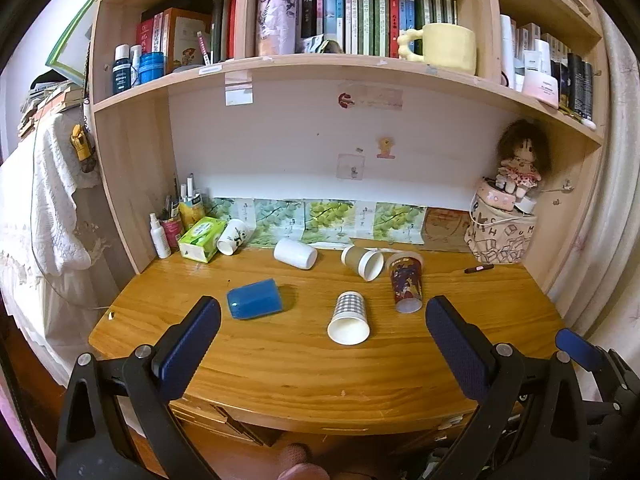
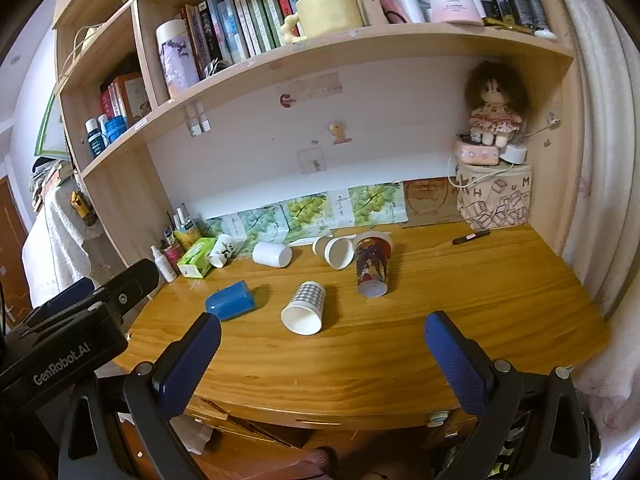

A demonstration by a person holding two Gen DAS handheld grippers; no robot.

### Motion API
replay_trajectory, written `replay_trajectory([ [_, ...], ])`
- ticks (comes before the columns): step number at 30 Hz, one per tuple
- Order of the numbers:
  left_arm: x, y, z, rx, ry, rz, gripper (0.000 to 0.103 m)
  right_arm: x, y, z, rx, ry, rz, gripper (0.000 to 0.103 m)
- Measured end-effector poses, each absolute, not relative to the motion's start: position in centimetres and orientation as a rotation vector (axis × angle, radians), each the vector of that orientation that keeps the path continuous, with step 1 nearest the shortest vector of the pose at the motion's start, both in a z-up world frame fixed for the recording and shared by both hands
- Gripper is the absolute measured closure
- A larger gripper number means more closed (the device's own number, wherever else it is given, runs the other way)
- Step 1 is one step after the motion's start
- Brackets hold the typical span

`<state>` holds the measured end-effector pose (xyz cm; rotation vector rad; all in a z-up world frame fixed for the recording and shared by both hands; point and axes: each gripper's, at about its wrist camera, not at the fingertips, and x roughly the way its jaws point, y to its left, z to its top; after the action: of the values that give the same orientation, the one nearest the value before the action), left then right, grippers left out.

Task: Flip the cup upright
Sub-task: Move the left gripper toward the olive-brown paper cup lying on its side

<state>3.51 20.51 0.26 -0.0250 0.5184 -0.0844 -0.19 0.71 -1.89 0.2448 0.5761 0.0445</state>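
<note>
Several cups lie on their sides on the wooden desk (image 1: 280,360): a checked paper cup (image 1: 349,318) (image 2: 304,308) with its mouth toward me, a blue cup (image 1: 255,299) (image 2: 231,301), a dark printed cup (image 1: 406,287) (image 2: 372,268), a brown paper cup (image 1: 362,262) (image 2: 334,251), a white cup (image 1: 295,253) (image 2: 272,254) and a small white panda cup (image 1: 234,236) (image 2: 222,250). My left gripper (image 1: 322,320) is open and empty, short of the desk's front edge. My right gripper (image 2: 322,336) is open and empty, also at the front edge.
A green tissue box (image 1: 202,239), a spray bottle (image 1: 160,236) and a pen holder stand at the back left. A patterned box (image 1: 500,236) with a doll sits at the back right. A small dark stick (image 1: 479,268) lies near it. Bookshelves hang above.
</note>
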Motion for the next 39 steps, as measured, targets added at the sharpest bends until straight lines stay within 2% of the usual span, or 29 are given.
replay_trajectory([
  [15,7.6,21.2,-0.8,-0.017,0.58,-0.098,0.001,3.3,1.2,-2.8,0.265,0.649,0.035,0.001],
  [39,23.4,20.7,-2.8,0.047,0.805,-0.221,0.001,17.1,-0.8,-6.7,0.472,0.875,-0.059,0.001],
])
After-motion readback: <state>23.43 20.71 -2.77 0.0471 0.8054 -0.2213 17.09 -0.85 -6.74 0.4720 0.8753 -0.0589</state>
